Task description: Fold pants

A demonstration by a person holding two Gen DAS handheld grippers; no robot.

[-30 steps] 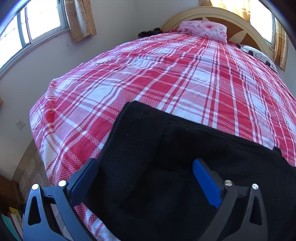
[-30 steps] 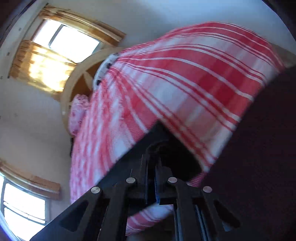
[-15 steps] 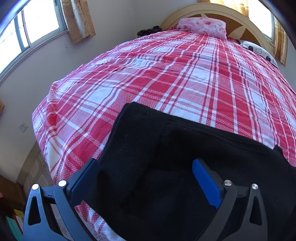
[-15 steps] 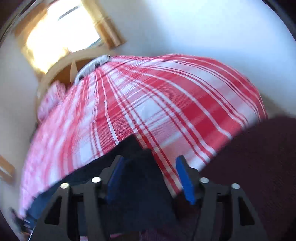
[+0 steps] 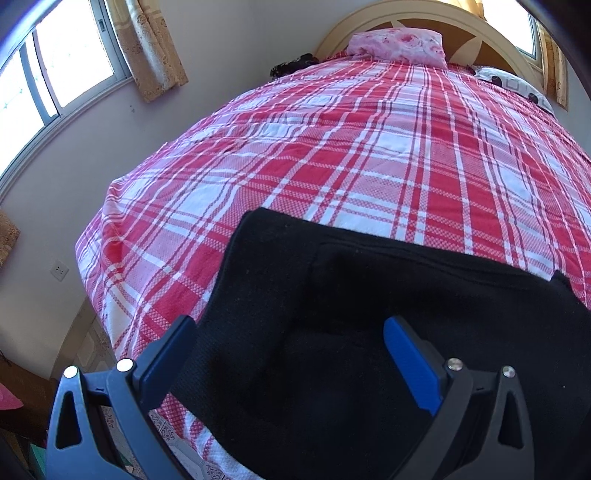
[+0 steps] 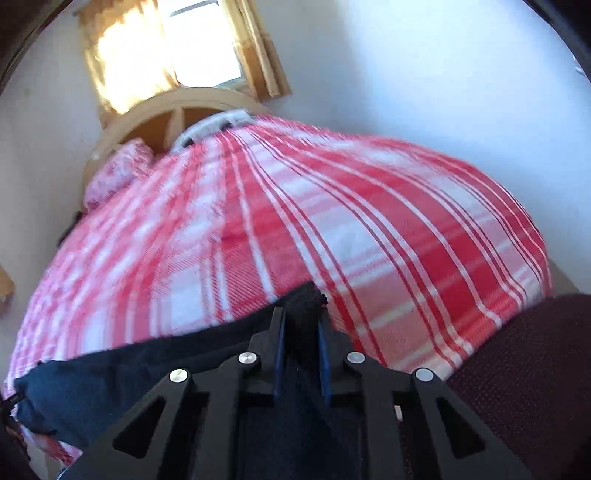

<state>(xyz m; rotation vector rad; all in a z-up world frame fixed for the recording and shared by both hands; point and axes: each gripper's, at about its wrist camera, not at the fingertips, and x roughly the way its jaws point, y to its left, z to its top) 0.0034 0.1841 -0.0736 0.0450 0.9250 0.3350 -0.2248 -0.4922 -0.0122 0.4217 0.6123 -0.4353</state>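
Note:
The black pants (image 5: 369, 314) lie at the near end of a bed covered with a red and white plaid sheet (image 5: 351, 147). My left gripper (image 5: 288, 328) is open, its blue-padded fingers spread wide just above the pants near their left edge. In the right wrist view my right gripper (image 6: 301, 321) is shut on a corner of the pants (image 6: 147, 373), with dark cloth pinched between the jaws. The rest of the pants stretches left from there along the bed's near edge.
A pink pillow (image 5: 399, 44) and a patterned pillow (image 5: 513, 83) lie by the wooden headboard (image 5: 406, 18). Walls and curtained windows (image 5: 55, 70) flank the bed. A dark maroon cloth (image 6: 528, 369) fills the lower right of the right wrist view.
My right gripper opened half a second ago, then closed on the pants corner while its view swung level. My left gripper stayed open and drew back a little.

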